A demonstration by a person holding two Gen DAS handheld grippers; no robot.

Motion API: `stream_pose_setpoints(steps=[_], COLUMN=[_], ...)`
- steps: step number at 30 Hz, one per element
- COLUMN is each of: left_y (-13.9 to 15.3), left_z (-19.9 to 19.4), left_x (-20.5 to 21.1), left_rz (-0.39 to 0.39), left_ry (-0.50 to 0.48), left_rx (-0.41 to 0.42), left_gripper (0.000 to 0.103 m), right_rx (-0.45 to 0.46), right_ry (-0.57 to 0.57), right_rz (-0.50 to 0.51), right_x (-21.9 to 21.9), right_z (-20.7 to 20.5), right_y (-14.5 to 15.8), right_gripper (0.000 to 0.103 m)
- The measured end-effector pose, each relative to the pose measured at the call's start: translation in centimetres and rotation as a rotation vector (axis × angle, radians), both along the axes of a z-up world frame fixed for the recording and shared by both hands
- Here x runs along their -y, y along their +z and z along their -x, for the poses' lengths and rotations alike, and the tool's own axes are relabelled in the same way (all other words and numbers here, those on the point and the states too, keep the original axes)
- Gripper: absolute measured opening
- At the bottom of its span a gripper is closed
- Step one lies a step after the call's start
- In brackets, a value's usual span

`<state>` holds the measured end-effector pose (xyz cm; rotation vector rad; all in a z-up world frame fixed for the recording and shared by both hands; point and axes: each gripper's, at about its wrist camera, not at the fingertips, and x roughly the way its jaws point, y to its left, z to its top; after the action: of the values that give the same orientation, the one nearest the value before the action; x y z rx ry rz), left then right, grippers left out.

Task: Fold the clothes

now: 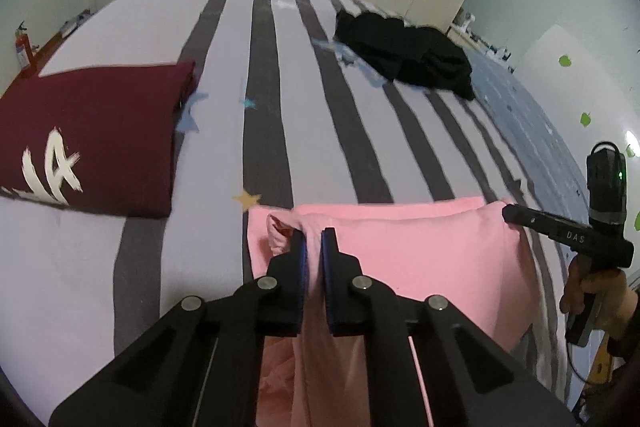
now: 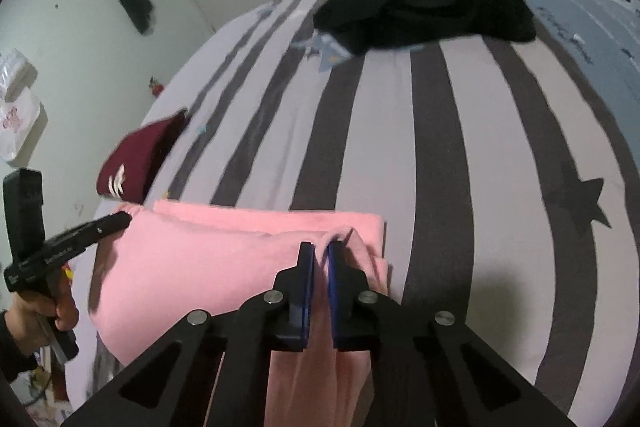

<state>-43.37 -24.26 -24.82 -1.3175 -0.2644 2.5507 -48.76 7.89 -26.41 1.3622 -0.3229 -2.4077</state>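
Both tongs, left (image 1: 314,241) and right (image 2: 319,253), clamped on pink garment (image 1: 400,255) at bed's (image 1: 280,87) near edge, right of folded maroon top (image 1: 92,139); carry corners level and together, keeping fold square.

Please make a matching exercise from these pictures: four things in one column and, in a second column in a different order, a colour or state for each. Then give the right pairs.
Things:
1. left gripper
2. folded garment with white letters
3. crumpled heap of clothes
4. bed sheet

Colour or state:
A. black, lying unfolded at the far side of the bed
B. dark red
C. shut on the pink garment
D. grey and white stripes with stars

Pairs: 1-C, 2-B, 3-A, 4-D
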Motion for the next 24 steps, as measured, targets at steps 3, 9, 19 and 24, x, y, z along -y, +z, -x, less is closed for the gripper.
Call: stream_pose_setpoints(steps=[3,9,19,24], left_y=[0.2,-3.0,-1.3,1.5], left_z=[1.0,3.1,2.1,1.0], left_x=[-0.2,-1.0,1.1,0.7], left_rz=[0.030,0.110,0.150,0.152], left_ry=[0.002,0.004,0.153,0.190], left_rx=[-0.003,0.066,-0.005,-0.090], left_gripper=[0.005,0.006,0.020,0.020], right_rx=[-0.009,0.052,0.000,-0.064], right_ry=[-0.030,-0.046,-0.131,-0.231], right_rz=[0.013,-0.085,-0.149,-0.197], right_x=[-0.4,0.5,-2.1,-3.0], right_z=[0.4,2.4,1.5,1.0], right_y=[0.7,-2.3,-2.3,0.1], right_gripper=[0.005,0.005,0.026,0.027])
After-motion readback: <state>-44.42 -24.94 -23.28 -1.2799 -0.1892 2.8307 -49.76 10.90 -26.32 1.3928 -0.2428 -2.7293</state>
